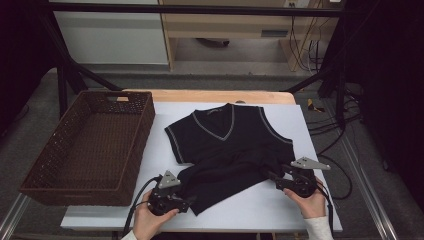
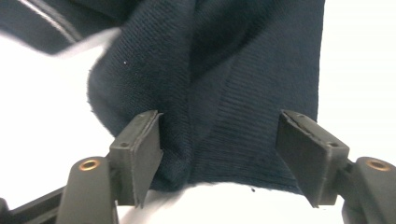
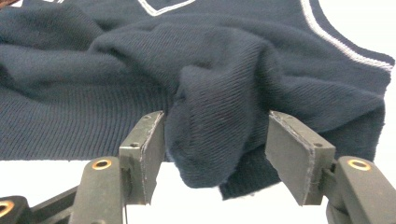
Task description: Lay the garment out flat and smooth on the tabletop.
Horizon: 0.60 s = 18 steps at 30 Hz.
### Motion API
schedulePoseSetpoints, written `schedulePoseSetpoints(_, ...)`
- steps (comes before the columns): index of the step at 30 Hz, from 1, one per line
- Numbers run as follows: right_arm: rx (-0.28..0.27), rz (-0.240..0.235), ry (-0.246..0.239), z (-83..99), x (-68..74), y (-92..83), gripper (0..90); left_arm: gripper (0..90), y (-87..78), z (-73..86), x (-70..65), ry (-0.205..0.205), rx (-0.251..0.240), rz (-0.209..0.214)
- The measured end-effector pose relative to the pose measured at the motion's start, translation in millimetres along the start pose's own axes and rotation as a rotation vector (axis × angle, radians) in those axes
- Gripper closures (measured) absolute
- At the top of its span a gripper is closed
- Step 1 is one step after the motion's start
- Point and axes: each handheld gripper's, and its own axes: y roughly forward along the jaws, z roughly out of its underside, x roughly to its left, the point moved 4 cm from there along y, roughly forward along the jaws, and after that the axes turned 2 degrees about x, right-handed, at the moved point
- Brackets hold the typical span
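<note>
A dark knit V-neck vest [image 1: 225,135] with pale trim lies on the white sheet, its lower part bunched and folded toward the front. My left gripper [image 1: 192,202] is at the vest's front left corner. In the left gripper view its jaws [image 2: 219,149] stand apart, and the ribbed hem [image 2: 243,140] lies loosely between them. My right gripper [image 1: 270,175] is at the vest's right side. In the right gripper view a drooping fold of the cloth [image 3: 210,135] hangs between its spread jaws [image 3: 215,149], with a gap at the right pad [image 3: 294,154].
A brown woven basket [image 1: 45,165] stands on the left of the table, with nothing in it. The white sheet [image 1: 280,205] covers the table to its front edge. Cables trail on the floor at the right, beyond the table's edge.
</note>
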Motion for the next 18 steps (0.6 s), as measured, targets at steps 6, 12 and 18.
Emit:
schedulePoseSetpoints(6,-0.009,0.008,-0.033,-2.8,7.0,4.4,46.4,33.6,-3.8,-4.2,-11.2,0.049,-0.009,-0.004)
schedulePoseSetpoints(12,-0.01,0.008,-0.03,-4.1,8.9,6.3,46.1,38.6,-0.9,-8.9,-29.2,0.098,-0.012,0.037)
schedulePoseSetpoints(18,0.004,0.019,-0.029,-4.0,8.1,11.4,50.8,39.3,18.6,-8.5,-20.0,0.078,0.037,-0.004)
